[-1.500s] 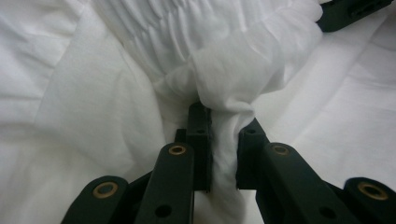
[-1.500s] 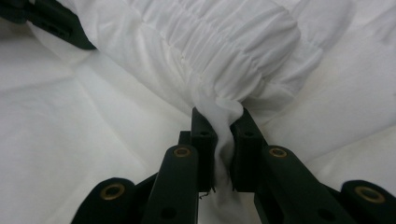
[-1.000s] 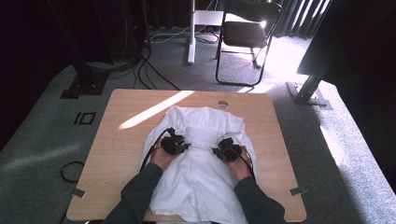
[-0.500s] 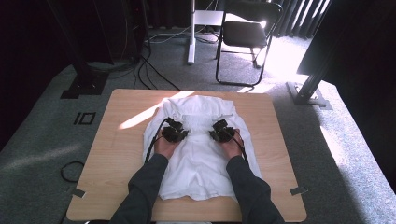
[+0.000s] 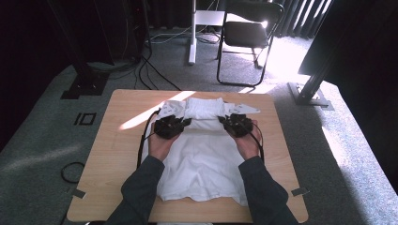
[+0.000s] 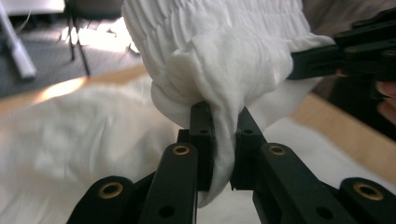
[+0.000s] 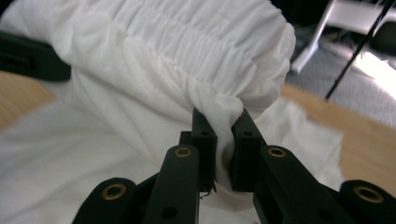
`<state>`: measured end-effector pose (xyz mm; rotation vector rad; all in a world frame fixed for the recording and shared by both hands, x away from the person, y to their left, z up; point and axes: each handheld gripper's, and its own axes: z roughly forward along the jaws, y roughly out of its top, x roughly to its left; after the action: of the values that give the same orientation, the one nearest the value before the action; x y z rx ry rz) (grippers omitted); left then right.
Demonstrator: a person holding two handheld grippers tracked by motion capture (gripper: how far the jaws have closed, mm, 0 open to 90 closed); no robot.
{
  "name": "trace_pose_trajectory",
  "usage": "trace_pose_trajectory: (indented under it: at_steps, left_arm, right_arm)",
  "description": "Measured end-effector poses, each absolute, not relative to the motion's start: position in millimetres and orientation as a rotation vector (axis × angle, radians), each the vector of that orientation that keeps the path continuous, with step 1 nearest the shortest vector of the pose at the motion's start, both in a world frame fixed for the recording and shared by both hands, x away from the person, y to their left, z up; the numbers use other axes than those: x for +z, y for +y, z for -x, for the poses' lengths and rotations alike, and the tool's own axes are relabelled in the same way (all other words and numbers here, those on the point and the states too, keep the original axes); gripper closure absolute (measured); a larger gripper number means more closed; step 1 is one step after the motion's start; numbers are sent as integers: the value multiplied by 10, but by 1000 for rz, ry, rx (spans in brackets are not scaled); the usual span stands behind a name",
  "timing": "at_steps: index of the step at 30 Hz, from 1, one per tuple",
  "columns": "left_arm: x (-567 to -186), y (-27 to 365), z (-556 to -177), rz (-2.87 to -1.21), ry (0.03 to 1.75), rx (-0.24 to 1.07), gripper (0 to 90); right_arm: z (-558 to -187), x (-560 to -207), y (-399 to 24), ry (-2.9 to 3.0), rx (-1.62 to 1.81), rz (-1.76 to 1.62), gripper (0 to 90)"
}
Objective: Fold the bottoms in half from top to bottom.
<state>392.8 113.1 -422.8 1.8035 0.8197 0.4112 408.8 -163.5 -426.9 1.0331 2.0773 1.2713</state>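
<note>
Both hand-held grippers, left [image 6: 223,140] and right [image 7: 223,140], pinch seemingly one white garment [image 5: 202,159].

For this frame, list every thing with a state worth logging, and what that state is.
White garment: spread on the table, its gathered far edge lifted and held taut between both grippers.
Left gripper: shut on a bunched fold of the white garment.
Right gripper: shut on the white garment's gathered edge.
Folding chair: unfolded, unoccupied, on the carpet beyond the table.
Table: partly sunlit.

text: none readable | labels: none | brands: none (white cloth [image 5: 202,154] is plain)
</note>
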Motion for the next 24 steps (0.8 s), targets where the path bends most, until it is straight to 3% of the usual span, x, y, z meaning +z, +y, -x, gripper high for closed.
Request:
trace_pose_trajectory:
  at_steps: [3,6,15,18,21,24]
  left_arm:
    - [-4119,1165,-3695,-1795,729,422,831]
    - [-4262,1182,-3557,-1844,731,399,825]
    - [-5235,1160,-3494,-2033,882,218,809]
    - [-5377,1158,-3486,-2065,924,177,735]
    - [-5305,1204,-3452,-2041,918,190,613]
    - [-5106,1291,-3422,-1988,900,242,560]
  right_arm:
    - [-3854,-4075,-1744,2028,1383,-984,828]
    - [-3656,-4129,-1767,2068,1368,-953,827]
    - [-3448,-5052,-1726,2295,1214,-1065,824]
    - [-3431,-5292,-1718,2345,1176,-1115,810]
    - [-3412,-5358,-1736,2376,1153,-1138,654]
    - [-3396,-5244,-1814,2361,1192,-1136,523]
